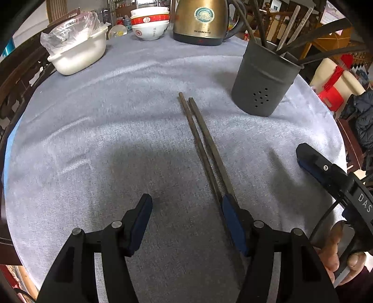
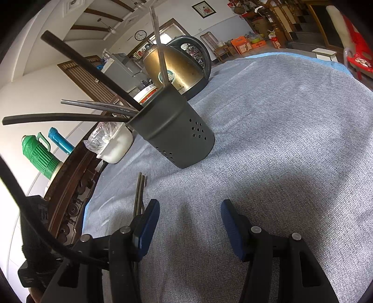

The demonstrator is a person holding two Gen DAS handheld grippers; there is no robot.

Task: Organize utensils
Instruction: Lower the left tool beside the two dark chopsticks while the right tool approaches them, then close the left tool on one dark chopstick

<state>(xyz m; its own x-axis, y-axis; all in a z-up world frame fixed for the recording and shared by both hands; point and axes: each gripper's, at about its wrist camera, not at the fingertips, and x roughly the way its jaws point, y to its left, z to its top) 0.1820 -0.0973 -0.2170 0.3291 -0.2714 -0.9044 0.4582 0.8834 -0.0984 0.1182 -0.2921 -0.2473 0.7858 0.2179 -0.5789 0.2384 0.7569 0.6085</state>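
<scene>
Two dark chopsticks [image 1: 200, 139] lie side by side on the grey tablecloth [image 1: 105, 139], pointing toward a grey perforated utensil holder [image 1: 263, 81] with several utensils standing in it. My left gripper [image 1: 186, 200] hangs open over the cloth. Its right finger [image 1: 233, 221] is right over the chopsticks' near ends and hides them; the pads do not press on them. In the right wrist view my right gripper [image 2: 190, 205] is open with only cloth between its fingers. The chopsticks [image 2: 139, 193] lie just left of its left finger, and the holder [image 2: 177, 130] stands ahead.
A gold kettle [image 1: 200, 21], stacked red-and-white bowls [image 1: 150, 23] and a white tub with a plastic bag [image 1: 77, 53] stand along the far edge. The right gripper [image 1: 326, 172], held by a hand, shows at the right. A dark wooden chair [image 2: 70, 186] borders the table.
</scene>
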